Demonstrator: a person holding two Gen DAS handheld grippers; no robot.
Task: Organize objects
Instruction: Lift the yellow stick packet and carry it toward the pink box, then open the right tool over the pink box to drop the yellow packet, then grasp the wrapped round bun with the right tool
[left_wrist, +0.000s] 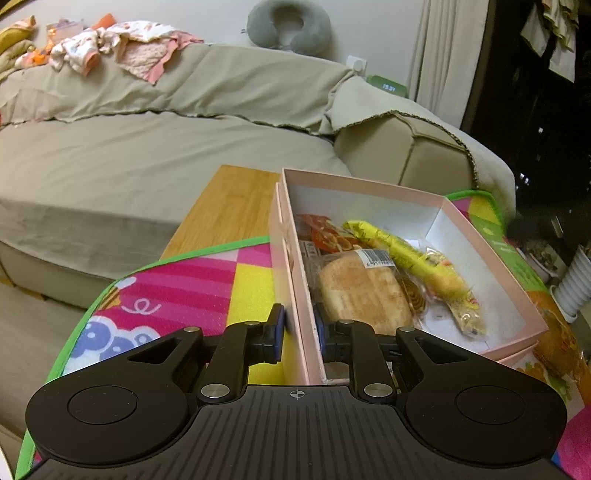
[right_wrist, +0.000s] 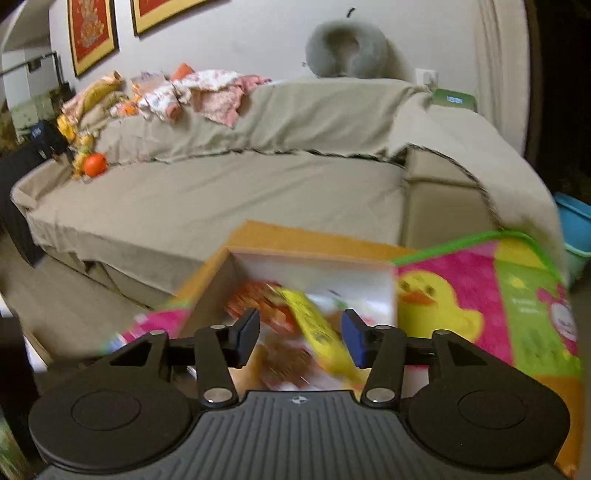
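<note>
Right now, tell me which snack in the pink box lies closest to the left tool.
The wrapped bread: it lies right by the left tool, while the yellow packet and red packet lie further off.

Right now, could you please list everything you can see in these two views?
box: one, pink, on the play mat.
bread: one, golden, wrapped, in the box.
yellow packet: one, in the box beside the bread.
red packet: one, at the box's far end.
play mat: one, multicoloured, under the box.
sofa: one, beige.
neck pillow: one, grey.
left gripper: straddling the box wall.
right gripper: open above the box.
</note>
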